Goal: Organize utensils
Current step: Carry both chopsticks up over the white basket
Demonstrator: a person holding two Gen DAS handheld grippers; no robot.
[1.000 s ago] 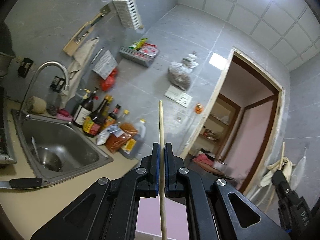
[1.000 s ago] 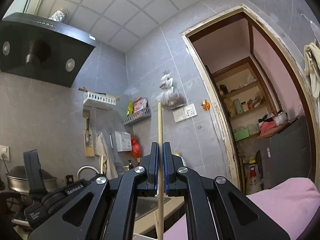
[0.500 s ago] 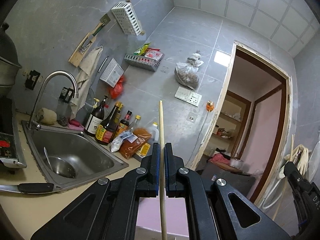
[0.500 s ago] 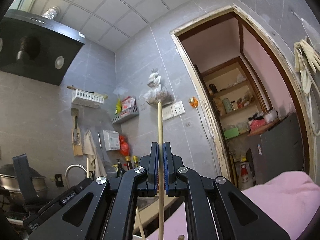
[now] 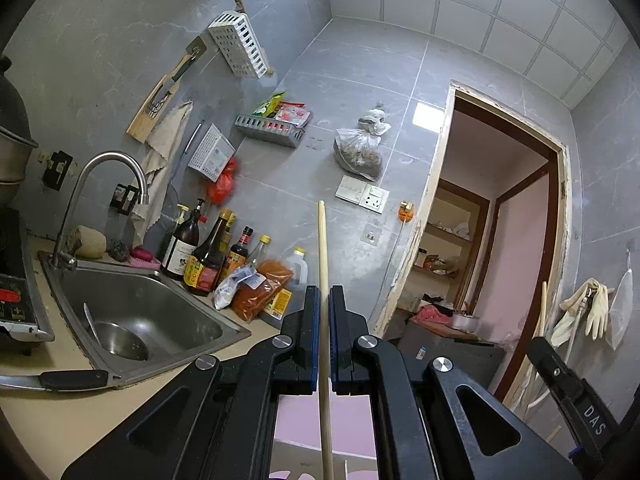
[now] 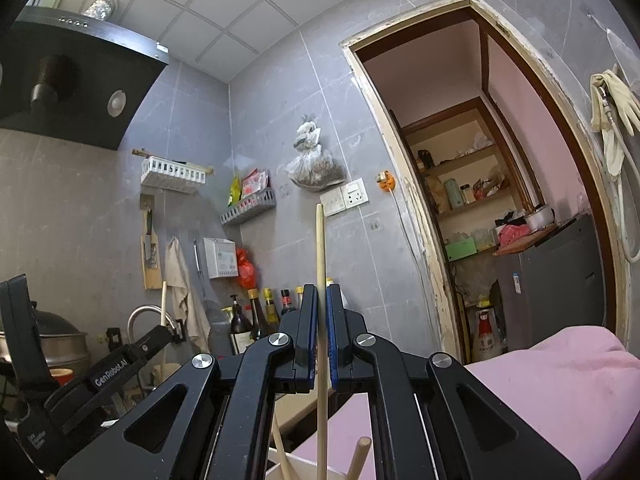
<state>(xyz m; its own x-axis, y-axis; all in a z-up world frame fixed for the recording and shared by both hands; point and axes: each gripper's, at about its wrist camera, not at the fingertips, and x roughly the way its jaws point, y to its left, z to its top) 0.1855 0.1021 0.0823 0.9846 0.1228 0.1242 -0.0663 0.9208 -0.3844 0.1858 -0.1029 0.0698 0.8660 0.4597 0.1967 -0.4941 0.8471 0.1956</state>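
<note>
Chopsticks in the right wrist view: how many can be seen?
4: one chopstick clamped upright in the right gripper, two loose sticks below, one in the left gripper. More may be hidden.

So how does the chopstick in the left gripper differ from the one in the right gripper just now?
Little differs. The left gripper holds its chopstick over the counter edge beside the sink; the right gripper holds its chopstick above a container with other wooden sticks in it. The right chopstick leans slightly; the left looks straighter. Both are pale wood, upright, clamped mid-shaft between shut jaws.
</note>
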